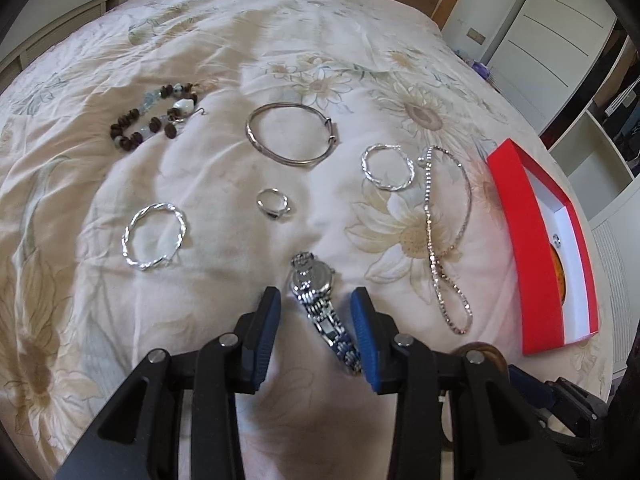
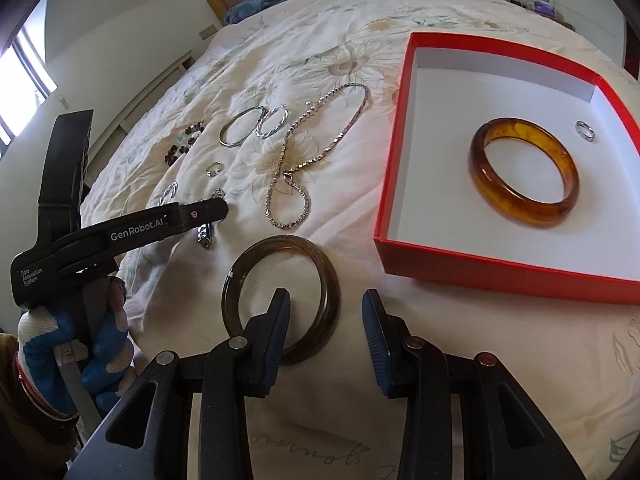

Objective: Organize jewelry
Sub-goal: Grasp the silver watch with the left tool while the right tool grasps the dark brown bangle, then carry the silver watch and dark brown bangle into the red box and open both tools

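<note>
box: red box (image 2: 500, 272) lies open on the bed (image 2: 440, 400), at 2 o'clock from the right gripper.
done: an amber bangle (image 2: 525, 172) and a small silver ring (image 2: 585, 131) already lie on the white floor of the box, apart from each other.
left on the bed: dark bangle (image 2: 332, 300), wristwatch (image 1: 316, 284), long chain necklace (image 1: 444, 236), beaded bracelet (image 1: 152, 116), plain silver bangle (image 1: 292, 134), two twisted silver hoops (image 1: 154, 236) (image 1: 387, 167), and a ring (image 1: 273, 204).
progress: early by my reading; two pieces are in, about eight are out.
left gripper: left gripper (image 1: 316, 300) points down at the bed, fingers partly apart with the watch strap lying between them; the pads do not look pressed on it.
right gripper: right gripper (image 2: 326, 304) has its fingers partly apart astride the right side of the dark bangle, one finger inside the ring and one outside; no squeeze visible.
person: a gloved hand (image 2: 72, 344) holds the left tool at 9 o'clock in the right wrist view.
next, likely: pinch the dark bangle and carry it toward 2 o'clock into the box.
</note>
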`<state>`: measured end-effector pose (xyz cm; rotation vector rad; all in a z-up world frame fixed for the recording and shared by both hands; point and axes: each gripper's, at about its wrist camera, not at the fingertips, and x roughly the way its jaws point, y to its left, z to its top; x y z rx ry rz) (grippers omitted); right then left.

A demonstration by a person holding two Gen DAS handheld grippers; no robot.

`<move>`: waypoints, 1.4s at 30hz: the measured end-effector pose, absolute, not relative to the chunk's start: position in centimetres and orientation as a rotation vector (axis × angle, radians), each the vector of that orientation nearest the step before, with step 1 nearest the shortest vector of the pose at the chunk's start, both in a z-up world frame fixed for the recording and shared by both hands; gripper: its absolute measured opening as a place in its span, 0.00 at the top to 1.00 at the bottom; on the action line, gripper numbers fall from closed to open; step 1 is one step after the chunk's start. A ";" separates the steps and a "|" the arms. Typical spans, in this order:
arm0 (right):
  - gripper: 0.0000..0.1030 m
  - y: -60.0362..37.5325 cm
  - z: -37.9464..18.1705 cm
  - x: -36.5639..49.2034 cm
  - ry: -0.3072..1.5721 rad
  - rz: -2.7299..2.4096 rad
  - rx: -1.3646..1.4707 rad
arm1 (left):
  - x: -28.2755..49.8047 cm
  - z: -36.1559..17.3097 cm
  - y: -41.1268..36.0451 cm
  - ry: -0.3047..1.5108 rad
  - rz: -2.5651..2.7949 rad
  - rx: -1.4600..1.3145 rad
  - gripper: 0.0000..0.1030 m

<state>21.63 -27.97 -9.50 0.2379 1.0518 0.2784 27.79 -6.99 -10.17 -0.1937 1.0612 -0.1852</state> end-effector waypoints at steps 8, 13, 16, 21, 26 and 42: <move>0.72 -27.1 -10.5 22.4 1.078 0.260 0.212 | 28.0 -10.8 -6.8 1.056 -0.202 -0.220 0.77; 0.82 -26.8 -10.8 22.5 1.087 0.242 0.185 | 27.8 -10.6 -6.5 1.051 -0.210 -0.237 0.82; 0.87 -26.5 -10.6 22.5 1.088 0.241 0.175 | 27.4 -10.2 -6.5 1.049 -0.211 -0.228 0.85; 0.90 -26.5 -9.8 21.6 1.078 0.239 0.156 | 26.3 -8.8 -6.1 1.039 -0.216 -0.225 0.89; 0.90 -26.0 -8.6 20.0 1.066 0.246 0.130 | 24.7 -7.1 -5.6 1.019 -0.215 -0.222 0.90; 0.90 -26.2 -0.6 12.6 0.930 0.244 0.122 | 16.2 0.7 -4.8 0.910 -0.232 -0.196 0.90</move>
